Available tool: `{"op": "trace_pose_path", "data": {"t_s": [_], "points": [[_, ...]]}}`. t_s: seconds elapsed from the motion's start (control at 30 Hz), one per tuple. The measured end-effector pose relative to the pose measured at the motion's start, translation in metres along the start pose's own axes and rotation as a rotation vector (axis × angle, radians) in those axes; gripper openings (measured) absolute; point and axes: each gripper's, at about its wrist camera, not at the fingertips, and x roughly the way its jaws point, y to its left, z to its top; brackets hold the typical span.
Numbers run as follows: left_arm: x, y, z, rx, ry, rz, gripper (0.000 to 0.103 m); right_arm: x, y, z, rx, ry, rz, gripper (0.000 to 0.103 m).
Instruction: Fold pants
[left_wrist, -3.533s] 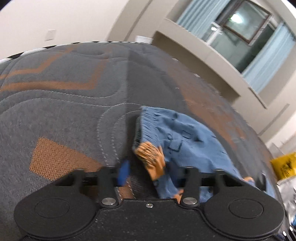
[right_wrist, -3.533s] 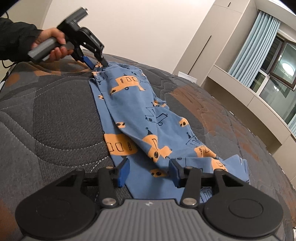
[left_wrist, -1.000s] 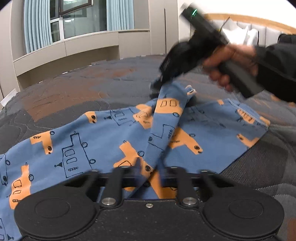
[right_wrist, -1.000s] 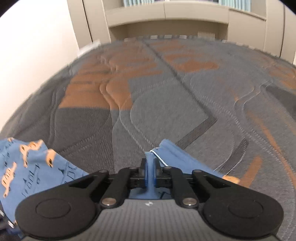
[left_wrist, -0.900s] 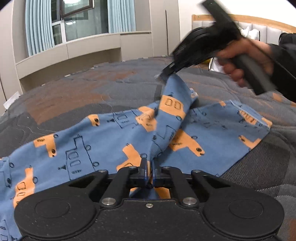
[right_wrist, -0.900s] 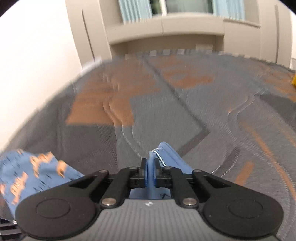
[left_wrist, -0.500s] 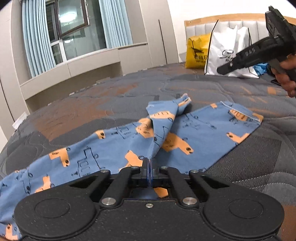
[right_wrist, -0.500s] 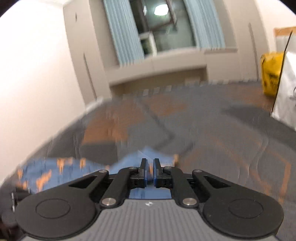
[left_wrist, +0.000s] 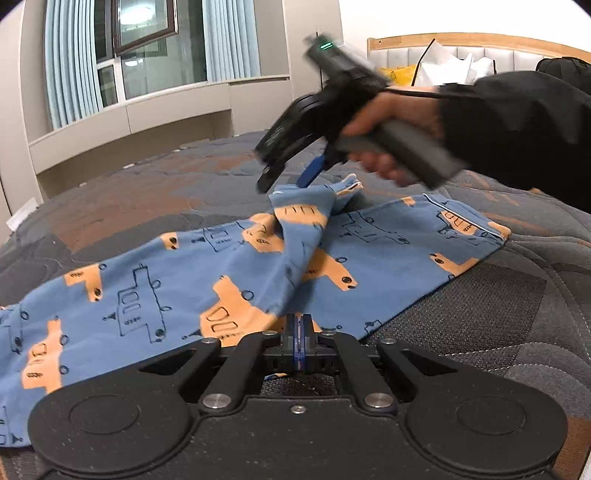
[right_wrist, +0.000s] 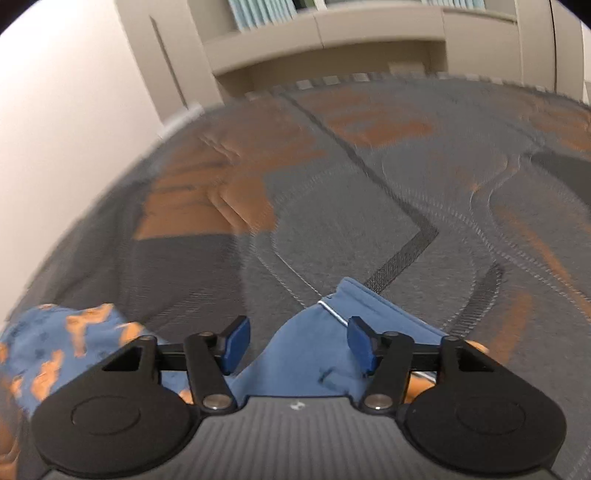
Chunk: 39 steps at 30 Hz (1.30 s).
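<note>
**Left fingers clamped on the pants, right fingers letting go at the cuff**

On my left, the left gripper (left_wrist: 298, 341) has its fingers pressed together on a pinch of the blue pants (left_wrist: 147, 295), the ones printed with orange vehicles. The cloth rises from the bed (left_wrist: 517, 332) straight into that pinch as a ridge.

Ahead of the left fingers the pants lie spread across the mattress, their long axis running from lower left to upper right, toward the leg cuff (left_wrist: 347, 186).

On my right, the right gripper (right_wrist: 295, 345) sits just above that cuff. Its fingers are opening, and the cuff lies loosely between them with neither pad pressing on it.

I judge the right hand nearer the cuff end and the left nearer the middle, so the next fold should turn on the ridge held by my left fingers.
</note>
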Motion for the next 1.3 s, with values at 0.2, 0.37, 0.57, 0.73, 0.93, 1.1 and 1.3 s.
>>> {"op": "trace_pose_path", "data": {"t_s": [0.2, 0.37, 0.57, 0.73, 0.93, 1.1, 1.3], "points": [[0.002, 0.005, 0.001, -0.039, 0.002, 0.004, 0.000, 0.035, 0.011, 0.000, -0.049, 0.068, -0.094, 0.006], [-0.018, 0.000, 0.004, -0.026, -0.108, 0.026, 0.019, 0.018, 0.000, -0.005, -0.033, 0.041, -0.086, 0.003], [-0.005, -0.010, 0.008, 0.057, -0.064, 0.072, 0.051, -0.061, -0.015, -0.026, -0.005, -0.187, -0.021, 0.003], [0.015, -0.013, 0.013, 0.097, 0.002, 0.095, 0.019, -0.148, -0.034, -0.066, 0.023, -0.376, 0.026, 0.003], [0.006, -0.021, 0.018, 0.176, -0.014, 0.139, 0.000, -0.211, -0.073, -0.143, 0.159, -0.481, 0.058, 0.003], [-0.005, -0.027, 0.008, 0.246, 0.005, 0.142, 0.000, -0.211, -0.087, -0.202, 0.222, -0.433, 0.063, 0.003], [-0.007, -0.027, 0.004, 0.242, 0.022, 0.167, 0.000, -0.187, -0.107, -0.229, 0.313, -0.319, 0.135, 0.030]]}}
